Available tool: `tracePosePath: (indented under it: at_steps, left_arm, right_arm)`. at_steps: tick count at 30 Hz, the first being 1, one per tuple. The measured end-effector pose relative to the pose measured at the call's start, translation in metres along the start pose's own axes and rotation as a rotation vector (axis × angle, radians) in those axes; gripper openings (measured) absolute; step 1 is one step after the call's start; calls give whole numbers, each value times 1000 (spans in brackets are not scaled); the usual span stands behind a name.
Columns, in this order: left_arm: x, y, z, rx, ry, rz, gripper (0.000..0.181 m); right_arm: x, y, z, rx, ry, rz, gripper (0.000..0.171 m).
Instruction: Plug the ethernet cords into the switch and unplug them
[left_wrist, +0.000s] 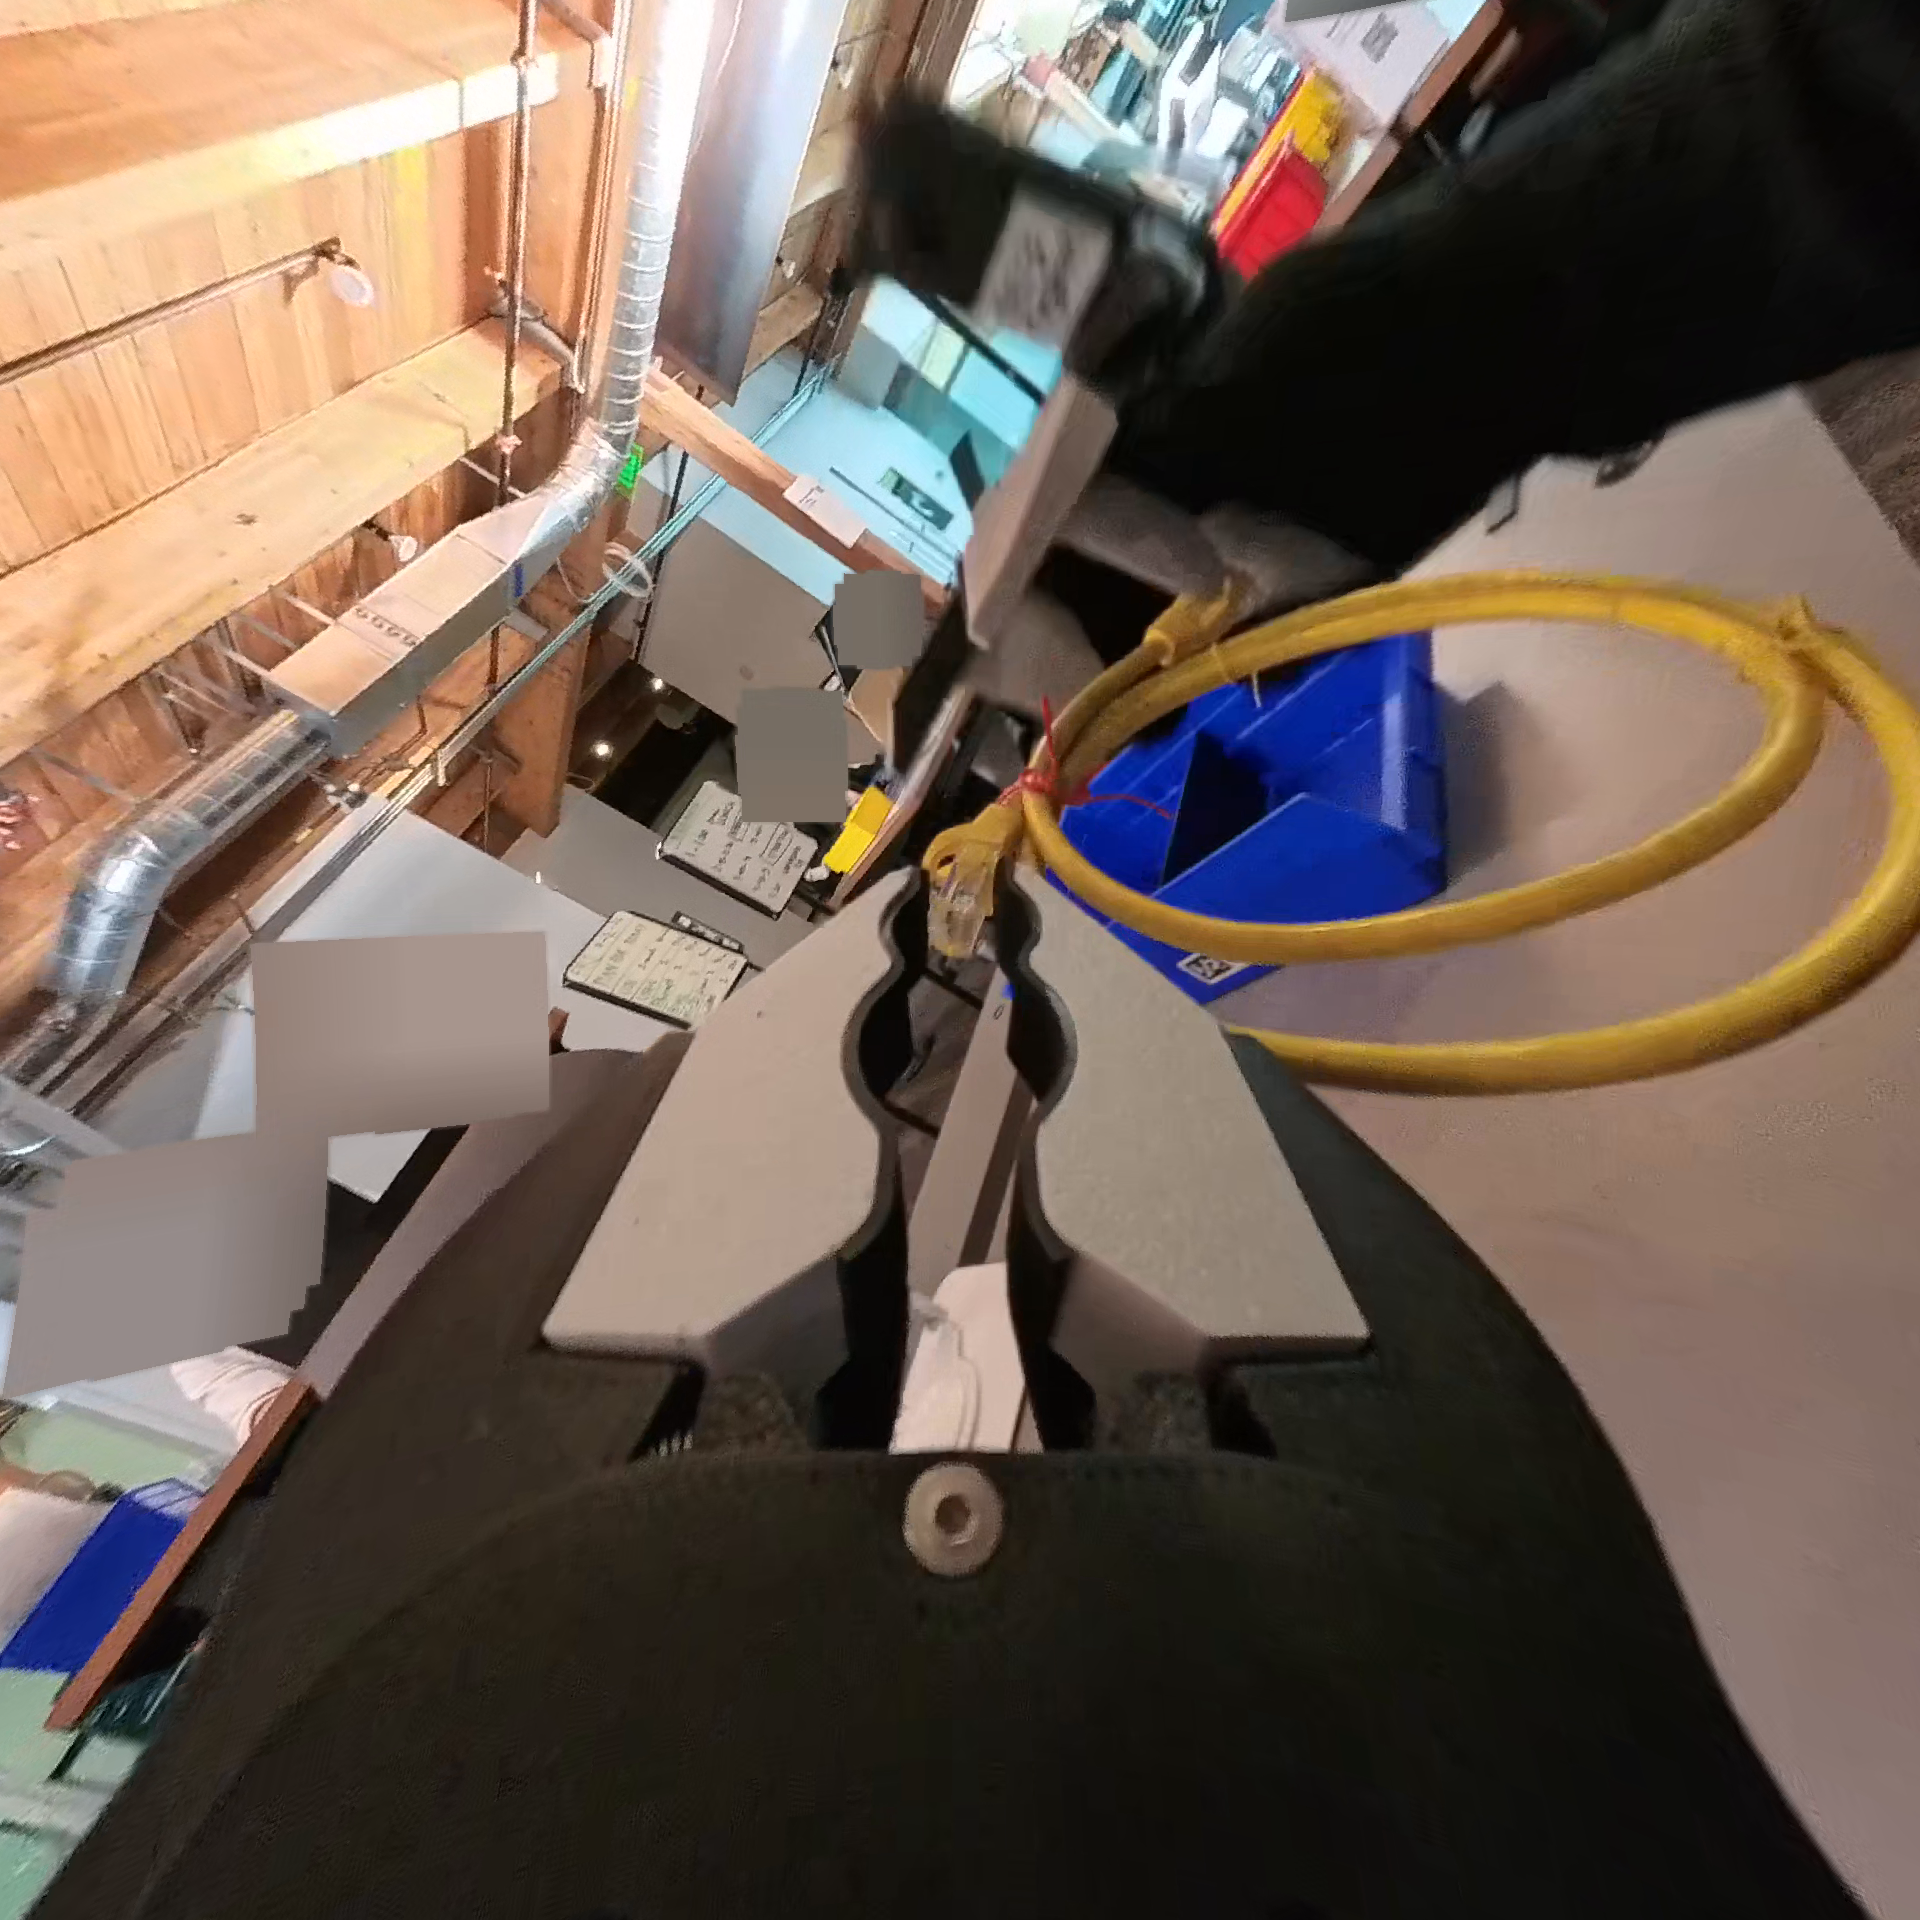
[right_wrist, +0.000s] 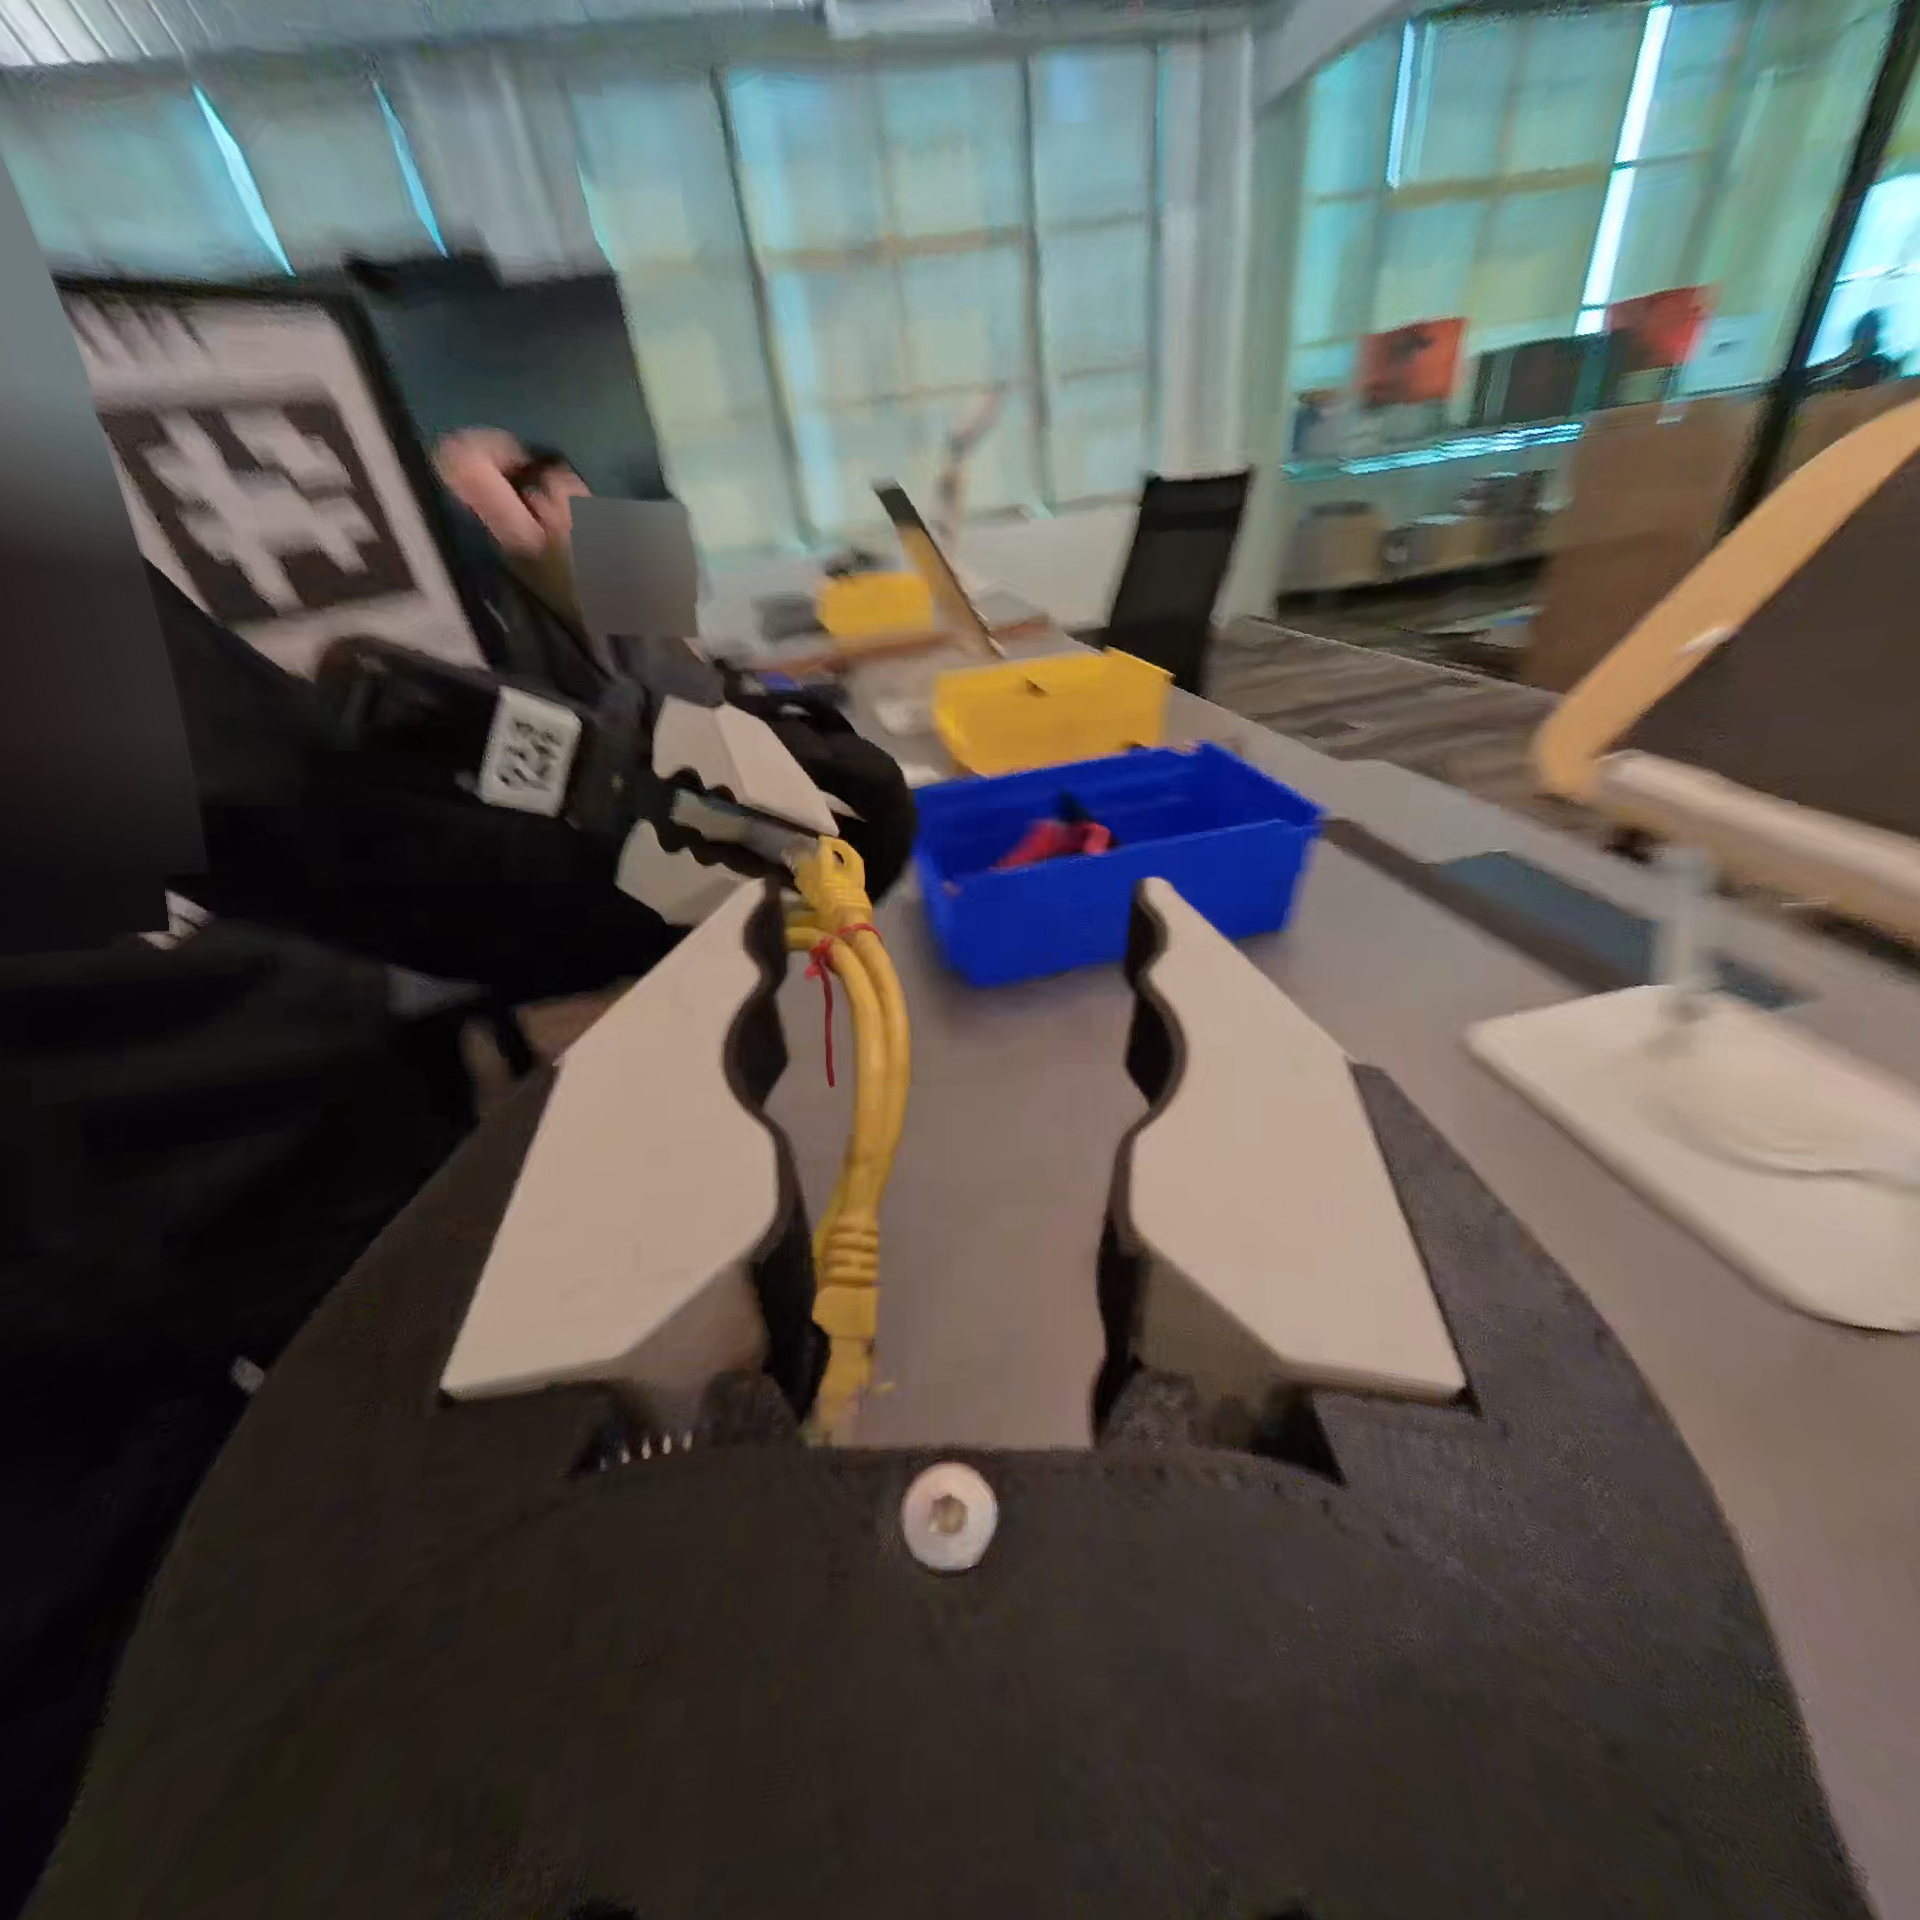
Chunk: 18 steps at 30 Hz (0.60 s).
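Observation:
A coiled yellow ethernet cord (left_wrist: 1558, 925), tied with red wire, hangs over the grey table (left_wrist: 1610, 1299). My left gripper (left_wrist: 962, 896) is shut on the cord's clear-tipped plug (left_wrist: 958, 920). In the right wrist view my right gripper (right_wrist: 951, 904) is open. The cord (right_wrist: 878, 1081) runs between its fingers, and the other plug (right_wrist: 847, 1278) lies near their base against the left finger, not clamped. The left gripper (right_wrist: 805, 844) shows there too, holding the far plug. One finger (left_wrist: 1039, 499) of the right gripper shows blurred in the left wrist view. I cannot pick out a switch with certainty.
A blue bin (right_wrist: 1112, 883) with red items stands just behind the cord, also in the left wrist view (left_wrist: 1299, 821). A yellow bin (right_wrist: 1049, 707) is farther back. A white flat object (right_wrist: 1704, 1143) sits at the table's right. A person's dark sleeve (left_wrist: 1558, 260) reaches in. Left tips to right tips: about 6 cm.

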<state>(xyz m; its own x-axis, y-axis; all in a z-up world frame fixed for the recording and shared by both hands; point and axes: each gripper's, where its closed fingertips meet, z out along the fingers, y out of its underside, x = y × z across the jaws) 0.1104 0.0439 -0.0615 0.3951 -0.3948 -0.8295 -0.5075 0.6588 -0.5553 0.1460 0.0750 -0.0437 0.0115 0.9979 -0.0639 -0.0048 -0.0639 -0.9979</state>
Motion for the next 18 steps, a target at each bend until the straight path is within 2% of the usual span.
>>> tracePosePath:
  at_steps: [3,4,5,6,8,11,12,14,15,17,18]
  left_arm:
    - [-13,8,1,-57,-44,15,10]
    - [-16,11,2,-79,-51,31,10]
    - [-18,12,2,-90,-62,43,10]
    - [-20,14,3,-109,-69,47,9]
    - [-22,14,3,-126,-88,61,9]
    - [-21,12,1,-137,-94,84,9]
    - [-22,12,0,-138,-101,104,9]
    - [-23,10,-2,-138,-80,115,9]
    - [-23,10,-3,-138,-70,135,9]
    - [-21,13,-3,-145,-36,111,9]
    - [-18,14,-3,-143,-12,98,9]
  right_arm:
    - [3,-11,-2,-275,231,-301,50]
    - [7,-9,-2,-379,319,-371,44]
    - [6,-12,2,-402,358,-377,44]
    - [3,-14,11,-367,358,-313,46]
    - [-1,-1,32,-317,310,-175,60]
    - [13,23,44,-324,389,-184,59]
    - [11,23,48,-291,374,-181,57]
    - [5,25,53,-269,322,-171,39]
    - [5,27,53,-275,308,-184,38]
    - [8,33,52,-334,320,-269,24]
    - [9,37,51,-374,317,-305,23]
